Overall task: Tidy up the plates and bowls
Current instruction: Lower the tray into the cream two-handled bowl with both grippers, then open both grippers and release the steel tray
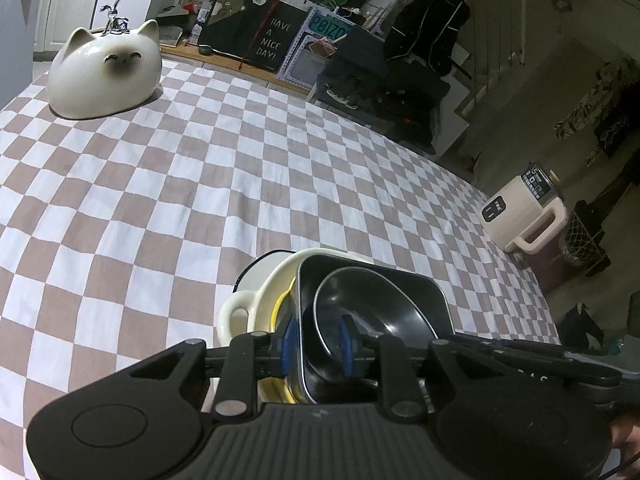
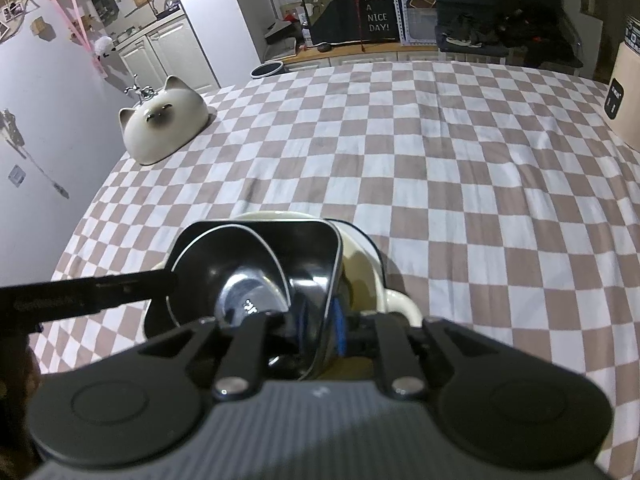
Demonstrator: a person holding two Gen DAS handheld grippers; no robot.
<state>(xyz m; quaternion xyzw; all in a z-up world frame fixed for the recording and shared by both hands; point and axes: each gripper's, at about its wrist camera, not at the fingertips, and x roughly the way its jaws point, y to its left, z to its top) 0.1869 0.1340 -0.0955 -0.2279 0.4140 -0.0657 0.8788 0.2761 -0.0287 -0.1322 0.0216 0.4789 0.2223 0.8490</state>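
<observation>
I see the cat-shaped ceramic point(image 1: 105, 74) far left on the checkered tablecloth point(image 1: 168, 184). My left gripper point(image 1: 316, 346) is pinched on the near wall of the black square dish point(image 1: 416, 292), which holds a black round bowl point(image 1: 360, 300) and sits in the cream handled pot point(image 1: 244, 312). My right gripper point(image 2: 320, 330) clamps the dish's right wall.

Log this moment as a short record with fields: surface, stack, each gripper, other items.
surface: table with checkered cloth
stack: round black bowl nested in black square dish, inside cream handled pot
left gripper: shut on black square dish, near wall between its blue pads
right gripper: shut on black square dish, gripping the rim
other items: cat-shaped ceramic bowl upside down at far left; beige appliance at right edge
</observation>
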